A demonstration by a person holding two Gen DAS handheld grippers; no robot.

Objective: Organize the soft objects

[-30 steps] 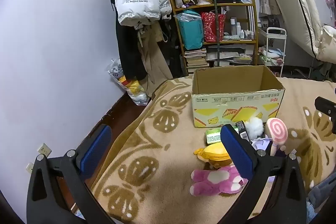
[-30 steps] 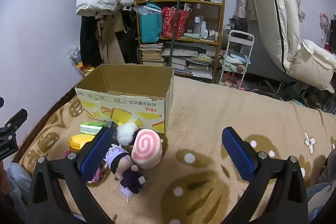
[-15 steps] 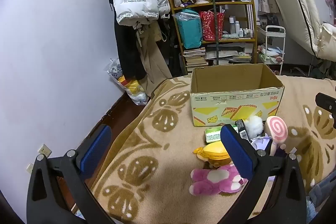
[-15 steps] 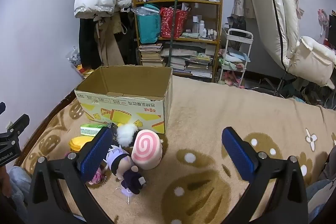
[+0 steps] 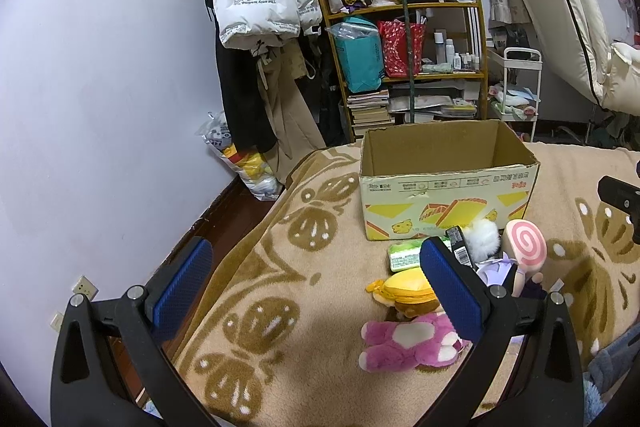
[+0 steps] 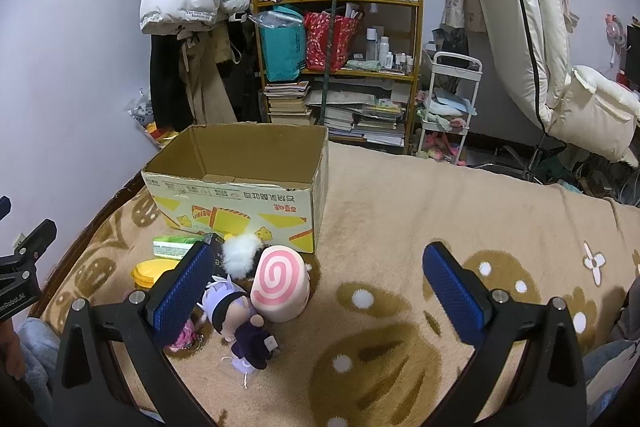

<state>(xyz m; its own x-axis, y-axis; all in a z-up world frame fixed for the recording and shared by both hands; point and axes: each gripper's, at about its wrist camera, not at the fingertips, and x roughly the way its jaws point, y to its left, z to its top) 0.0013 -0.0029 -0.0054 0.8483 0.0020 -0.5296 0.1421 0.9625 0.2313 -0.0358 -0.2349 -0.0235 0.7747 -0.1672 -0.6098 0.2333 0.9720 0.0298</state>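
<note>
Both-handed, the left claw (image 5: pixel 316 279) and right claw (image 6: pixel 320 281) hang spread and empty. Pink swirl plush (image 6: pixel 281 283) touches the purple-haired doll (image 6: pixel 236 319) before the cardboard box (image 6: pixel 240 195).

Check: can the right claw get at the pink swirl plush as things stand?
Probably yes. The right claw is open and empty, and the pink swirl plush lies just ahead of it with its top bare. The doll and white pompom crowd its left side.

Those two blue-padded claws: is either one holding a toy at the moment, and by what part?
Neither. The left gripper and right gripper are both open and empty; the plush toys lie loose on the blanket.
</note>
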